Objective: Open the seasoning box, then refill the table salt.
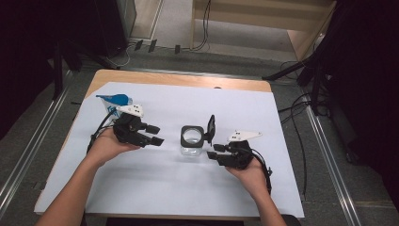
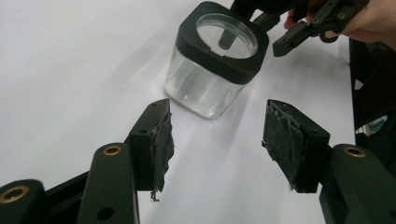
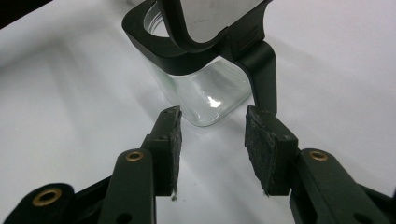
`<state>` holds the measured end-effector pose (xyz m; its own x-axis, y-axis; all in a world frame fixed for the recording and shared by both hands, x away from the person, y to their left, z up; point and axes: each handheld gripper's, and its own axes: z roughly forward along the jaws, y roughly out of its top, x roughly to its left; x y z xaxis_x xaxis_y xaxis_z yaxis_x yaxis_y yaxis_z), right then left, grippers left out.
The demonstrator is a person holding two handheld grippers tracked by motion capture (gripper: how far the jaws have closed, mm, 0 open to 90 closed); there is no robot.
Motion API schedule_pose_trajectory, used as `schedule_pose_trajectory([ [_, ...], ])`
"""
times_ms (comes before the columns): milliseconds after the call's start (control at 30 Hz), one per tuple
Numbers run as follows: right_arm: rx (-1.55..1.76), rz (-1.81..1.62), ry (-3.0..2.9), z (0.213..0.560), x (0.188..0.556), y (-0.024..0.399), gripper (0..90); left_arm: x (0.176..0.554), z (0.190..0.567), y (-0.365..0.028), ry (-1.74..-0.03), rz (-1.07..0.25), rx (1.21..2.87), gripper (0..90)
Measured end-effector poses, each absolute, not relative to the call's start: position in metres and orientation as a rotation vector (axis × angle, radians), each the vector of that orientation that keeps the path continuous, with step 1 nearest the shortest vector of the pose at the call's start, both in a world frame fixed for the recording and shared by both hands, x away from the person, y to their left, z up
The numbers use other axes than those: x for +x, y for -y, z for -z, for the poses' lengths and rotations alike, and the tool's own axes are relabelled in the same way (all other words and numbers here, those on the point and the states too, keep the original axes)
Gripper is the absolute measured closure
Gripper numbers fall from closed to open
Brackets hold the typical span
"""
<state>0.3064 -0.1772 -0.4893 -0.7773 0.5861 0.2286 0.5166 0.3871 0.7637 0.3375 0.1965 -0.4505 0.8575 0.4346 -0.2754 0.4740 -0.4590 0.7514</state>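
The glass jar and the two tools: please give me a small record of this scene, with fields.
jar: clear glass jar with a black square rim, standing upright on the white sheet
lid: black-framed lid, hinged open, standing up at the jar's right side
left tool: open, nothing between its pads, apart from the jar, pointing at it
right tool: open, close beside the jar, not gripping it
other: blue object at the sheet's far left

The jar's lid (image 3: 210, 21) runs off the top edge (right gripper view), and the blue object (image 1: 115, 99) is too small to identify.
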Motion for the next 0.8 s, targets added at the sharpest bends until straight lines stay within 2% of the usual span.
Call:
schedule_pose_trajectory([
  [800, 1.014, -1.381, -2.538, 0.487, 0.312, 0.182, 57.3, 0.333, 0.446, -0.254, -0.809, -0.044, 2.049, 43.8],
])
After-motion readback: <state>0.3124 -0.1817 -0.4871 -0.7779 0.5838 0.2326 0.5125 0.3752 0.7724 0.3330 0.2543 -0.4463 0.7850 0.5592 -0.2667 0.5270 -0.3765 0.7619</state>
